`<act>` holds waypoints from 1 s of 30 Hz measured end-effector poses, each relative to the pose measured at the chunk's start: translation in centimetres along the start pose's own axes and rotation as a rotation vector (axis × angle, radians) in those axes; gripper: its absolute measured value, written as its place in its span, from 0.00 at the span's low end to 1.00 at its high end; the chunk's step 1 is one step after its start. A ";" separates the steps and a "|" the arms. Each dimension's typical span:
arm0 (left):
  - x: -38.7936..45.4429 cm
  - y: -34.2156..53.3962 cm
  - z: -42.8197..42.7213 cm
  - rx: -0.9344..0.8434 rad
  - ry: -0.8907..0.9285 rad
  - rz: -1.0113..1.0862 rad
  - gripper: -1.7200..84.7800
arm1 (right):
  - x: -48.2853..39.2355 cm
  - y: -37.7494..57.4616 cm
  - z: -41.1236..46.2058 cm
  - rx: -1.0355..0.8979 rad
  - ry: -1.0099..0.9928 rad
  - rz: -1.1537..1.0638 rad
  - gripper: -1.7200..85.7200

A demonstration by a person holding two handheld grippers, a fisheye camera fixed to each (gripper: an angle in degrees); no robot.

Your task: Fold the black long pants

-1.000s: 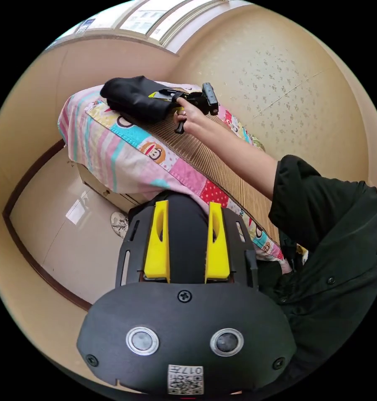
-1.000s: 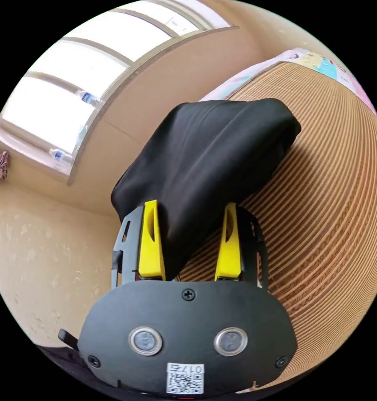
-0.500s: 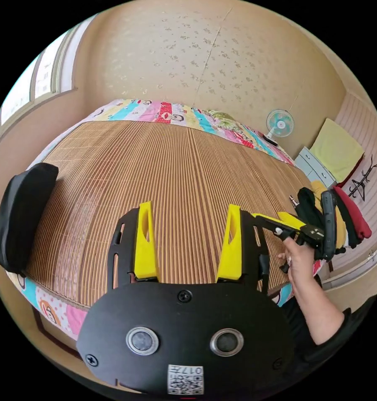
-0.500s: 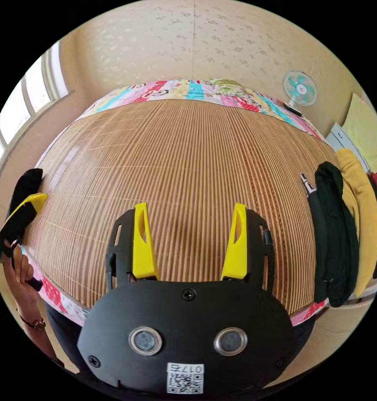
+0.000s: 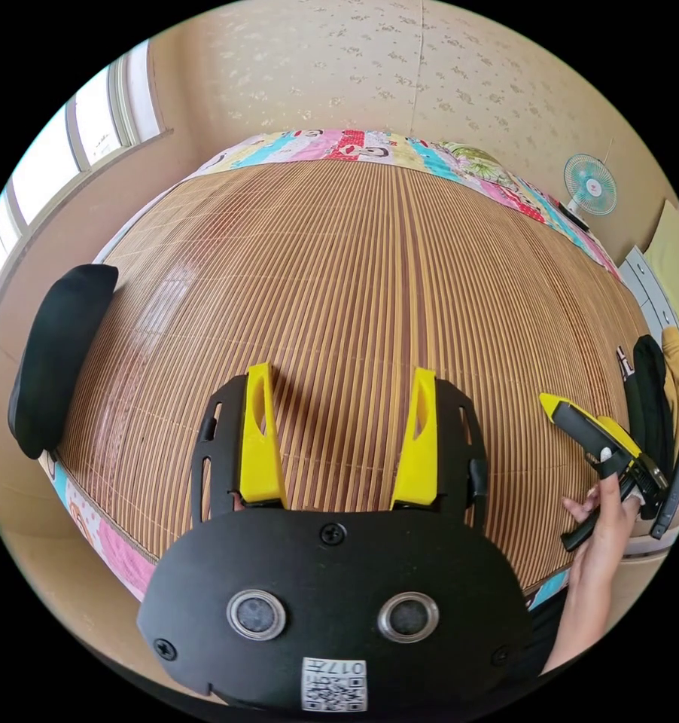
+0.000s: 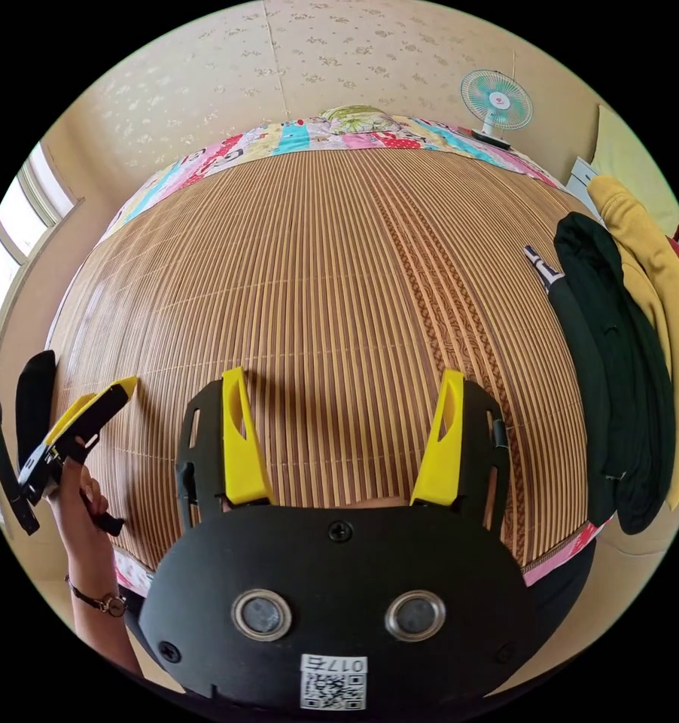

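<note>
The black long pants (image 5: 59,354) lie folded in a compact bundle at the left edge of the bamboo mat (image 5: 369,286); in the right gripper view the pants (image 6: 35,395) sit as a dark strip at the far left. My left gripper (image 5: 341,370) hovers open over the near part of the mat with nothing between its jaws. My right gripper (image 6: 342,373) is also open and holds nothing. Each gripper appears in the other's view, held by a hand: the right gripper (image 5: 573,414) at the right, the left gripper (image 6: 102,399) at the left.
A pile of clothes (image 6: 614,361), black and yellow, lies at the mat's right edge. A patterned sheet (image 6: 309,135) borders the far side of the bed. A small fan (image 6: 496,94) stands by the wall. A window (image 5: 91,120) is on the left.
The right gripper has left the folded pants at the bed's left edge and drawn back. Both grippers now sit side by side at the near edge; both cameras swung to face the mat.
</note>
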State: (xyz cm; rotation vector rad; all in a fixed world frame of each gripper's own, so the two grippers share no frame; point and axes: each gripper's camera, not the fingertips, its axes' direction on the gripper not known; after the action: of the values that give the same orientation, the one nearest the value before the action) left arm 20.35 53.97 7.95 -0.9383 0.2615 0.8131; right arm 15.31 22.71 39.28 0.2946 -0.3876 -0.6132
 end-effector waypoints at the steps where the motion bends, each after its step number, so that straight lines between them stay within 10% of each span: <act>1: -0.1 0.2 0.1 0.001 0.002 0.001 0.30 | -0.1 0.1 -0.1 -0.005 0.004 -0.002 0.39; 30: -3.7 2.9 1.8 -0.011 -0.017 0.007 0.30 | 0.3 2.1 -2.9 -0.010 0.007 0.000 0.39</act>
State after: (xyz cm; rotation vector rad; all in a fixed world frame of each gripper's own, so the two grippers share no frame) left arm 15.44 54.47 9.19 -0.9414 0.2460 0.8293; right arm 17.83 24.61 37.60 0.2869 -0.3778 -0.6135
